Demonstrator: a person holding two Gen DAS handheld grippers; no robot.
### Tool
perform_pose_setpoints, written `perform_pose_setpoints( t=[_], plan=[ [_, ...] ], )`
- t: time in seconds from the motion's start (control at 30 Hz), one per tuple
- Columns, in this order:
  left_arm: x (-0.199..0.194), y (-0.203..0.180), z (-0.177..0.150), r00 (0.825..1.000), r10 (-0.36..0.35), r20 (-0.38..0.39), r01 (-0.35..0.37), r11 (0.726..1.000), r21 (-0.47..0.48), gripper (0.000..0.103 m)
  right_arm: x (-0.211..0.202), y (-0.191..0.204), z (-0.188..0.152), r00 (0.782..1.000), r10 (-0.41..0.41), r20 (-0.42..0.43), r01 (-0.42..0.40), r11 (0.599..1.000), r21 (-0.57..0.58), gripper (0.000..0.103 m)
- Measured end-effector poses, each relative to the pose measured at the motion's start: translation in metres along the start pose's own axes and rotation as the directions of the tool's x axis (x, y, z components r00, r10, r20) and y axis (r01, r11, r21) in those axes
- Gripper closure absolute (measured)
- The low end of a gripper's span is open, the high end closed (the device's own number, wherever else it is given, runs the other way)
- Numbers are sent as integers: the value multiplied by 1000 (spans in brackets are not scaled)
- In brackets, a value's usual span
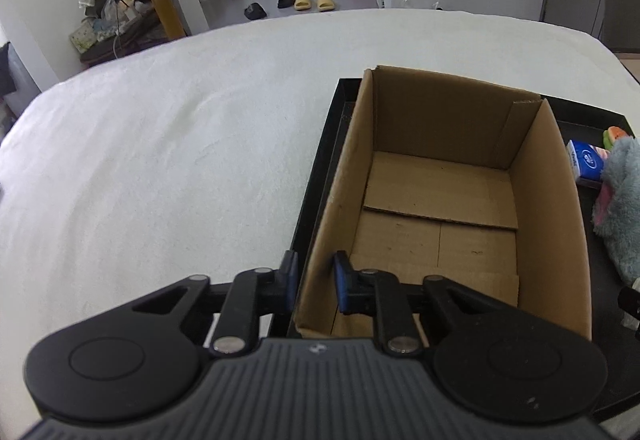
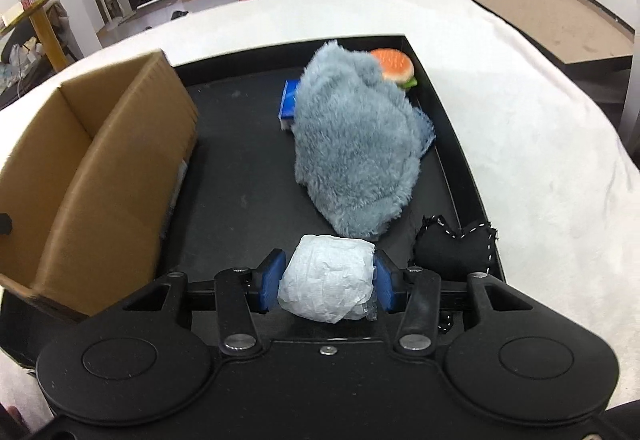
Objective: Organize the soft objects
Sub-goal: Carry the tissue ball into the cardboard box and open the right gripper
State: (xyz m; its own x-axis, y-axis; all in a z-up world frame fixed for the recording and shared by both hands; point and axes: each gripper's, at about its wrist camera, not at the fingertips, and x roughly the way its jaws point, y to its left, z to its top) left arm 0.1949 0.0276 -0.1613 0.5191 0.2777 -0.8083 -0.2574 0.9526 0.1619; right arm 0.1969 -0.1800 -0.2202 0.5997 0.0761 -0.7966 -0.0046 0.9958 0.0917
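Your right gripper [image 2: 328, 286] is clamped on the white tissue wad [image 2: 327, 282] over the black tray [image 2: 240, 176]; your left gripper [image 1: 316, 286] pinches the cardboard box [image 1: 440, 200] wall.

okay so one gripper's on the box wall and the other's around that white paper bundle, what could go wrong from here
The left hand-held gripper pinches only the thin wall of the cardboard box; it may bend or tip. The crumpled white bundle in the right hand-held gripper is soft and may slip out. Lifting could brush the grey plush.
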Motion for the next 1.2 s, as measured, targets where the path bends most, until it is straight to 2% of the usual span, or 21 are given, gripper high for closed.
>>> perform_pose_setpoints(
  t=[0.17,0.53,0.97,1.2],
  plan=[
    [-2,7,1,999,-49,0,49,998,-35,90,-19,13,8,999,24,36,-24,1000,-8,57],
    [-10,15,0,996,-91,12,91,994,-59,91,-65,56,36,986,96,137,-89,995,-55,57],
    [-11,33,-1,980,-198,28,200,972,-124,93,-72,111,48,967,220,126,-202,969,-145,57],
    [-8,42,-2,965,-261,25,261,952,-158,93,-69,129,50,953,290,92,-276,951,-139,57]
  ],
)
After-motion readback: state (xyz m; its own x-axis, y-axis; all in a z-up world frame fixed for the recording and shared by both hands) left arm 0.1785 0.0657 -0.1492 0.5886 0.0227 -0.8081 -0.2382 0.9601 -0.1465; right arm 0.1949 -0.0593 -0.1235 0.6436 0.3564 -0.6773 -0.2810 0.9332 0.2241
